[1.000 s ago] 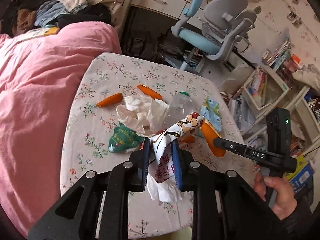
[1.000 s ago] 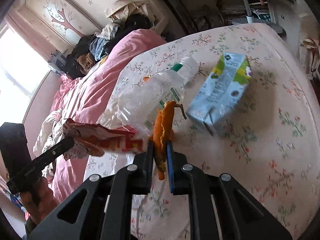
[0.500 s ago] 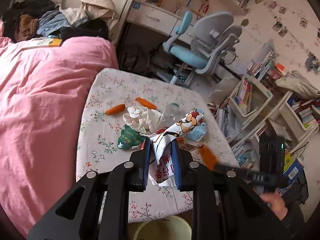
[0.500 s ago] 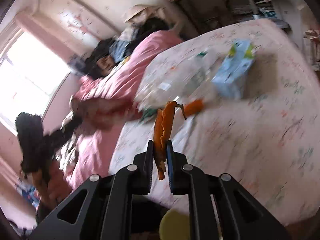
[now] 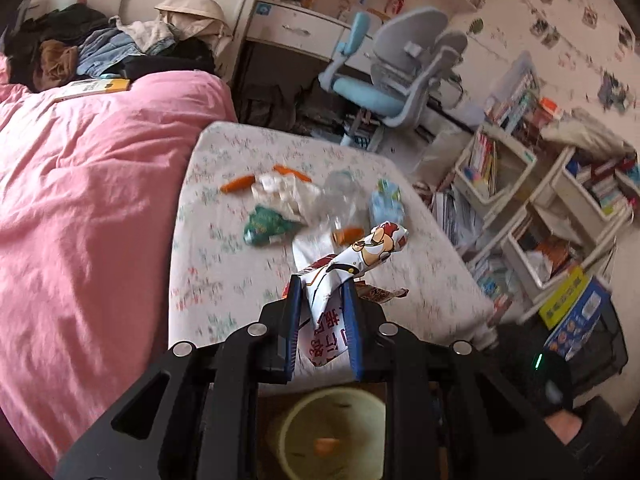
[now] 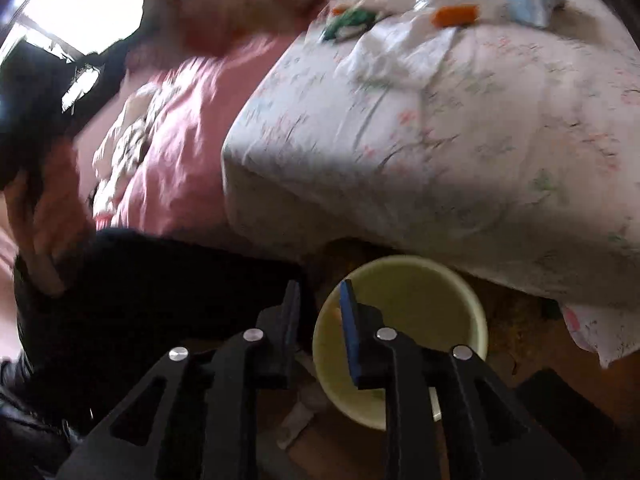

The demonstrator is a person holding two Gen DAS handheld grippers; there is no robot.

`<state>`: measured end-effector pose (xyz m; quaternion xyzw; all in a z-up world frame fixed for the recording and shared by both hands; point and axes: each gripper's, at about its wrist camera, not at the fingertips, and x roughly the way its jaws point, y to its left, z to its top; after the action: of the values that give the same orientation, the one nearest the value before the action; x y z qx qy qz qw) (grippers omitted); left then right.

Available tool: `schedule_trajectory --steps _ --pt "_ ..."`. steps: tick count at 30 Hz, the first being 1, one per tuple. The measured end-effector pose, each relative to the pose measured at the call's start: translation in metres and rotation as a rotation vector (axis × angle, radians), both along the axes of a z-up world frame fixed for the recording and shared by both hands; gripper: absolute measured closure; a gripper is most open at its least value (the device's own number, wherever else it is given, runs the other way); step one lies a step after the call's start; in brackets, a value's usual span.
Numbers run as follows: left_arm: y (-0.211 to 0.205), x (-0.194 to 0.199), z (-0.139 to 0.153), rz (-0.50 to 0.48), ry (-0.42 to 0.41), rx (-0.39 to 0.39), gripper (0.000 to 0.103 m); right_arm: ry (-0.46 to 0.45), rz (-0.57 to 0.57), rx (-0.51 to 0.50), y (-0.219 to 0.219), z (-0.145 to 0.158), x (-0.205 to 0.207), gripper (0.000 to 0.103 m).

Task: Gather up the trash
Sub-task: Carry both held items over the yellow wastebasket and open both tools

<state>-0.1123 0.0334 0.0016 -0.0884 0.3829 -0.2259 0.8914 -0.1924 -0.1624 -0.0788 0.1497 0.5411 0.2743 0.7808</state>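
My left gripper point(image 5: 322, 280) is shut on a white and red snack wrapper point(image 5: 360, 256) with a cartoon print, held above the near edge of the table. Below it a pale yellow bin point(image 5: 288, 420) stands on the floor with an orange peel point(image 5: 326, 446) inside. My right gripper point(image 6: 318, 286) hangs over the bin point(image 6: 420, 300), its jaws opening with nothing between them. On the floral tablecloth point(image 5: 208, 264) lie more orange peels point(image 5: 238, 184), crumpled tissue point(image 5: 280, 190), a green wrapper point(image 5: 262, 224), a clear bottle point(image 5: 340, 184) and a blue carton point(image 5: 386, 200).
A pink bed point(image 5: 80, 200) runs along the table's left side. A blue and grey desk chair point(image 5: 392, 80) stands beyond the table, with book shelves point(image 5: 520, 184) to its right. The hanging cloth edge point(image 6: 400, 200) overhangs the bin. A person's hand point(image 6: 32, 220) is at the left.
My right gripper swung off the table to above the bin and let go of the orange peel, which now lies in the bin. My left gripper drew back with the wrapper.
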Motion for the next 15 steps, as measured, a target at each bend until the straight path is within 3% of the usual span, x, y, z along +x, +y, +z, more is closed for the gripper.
schedule_trajectory --steps 1,3,8,15 --pt "-0.003 -0.007 -0.002 -0.009 -0.001 0.013 0.083 -0.031 -0.037 0.001 -0.006 0.005 0.001 0.061" --pt "-0.008 -0.018 -0.004 -0.029 0.001 0.019 0.083 -0.087 -0.09 0.015 -0.017 0.014 0.002 0.057" --pt "-0.024 -0.045 -0.013 -0.084 0.021 0.055 0.083 -0.212 -0.196 0.027 -0.034 0.032 -0.001 0.053" --pt "-0.058 -0.076 -0.039 -0.223 0.101 0.178 0.083 -0.264 -0.323 0.061 -0.052 0.038 0.001 0.051"
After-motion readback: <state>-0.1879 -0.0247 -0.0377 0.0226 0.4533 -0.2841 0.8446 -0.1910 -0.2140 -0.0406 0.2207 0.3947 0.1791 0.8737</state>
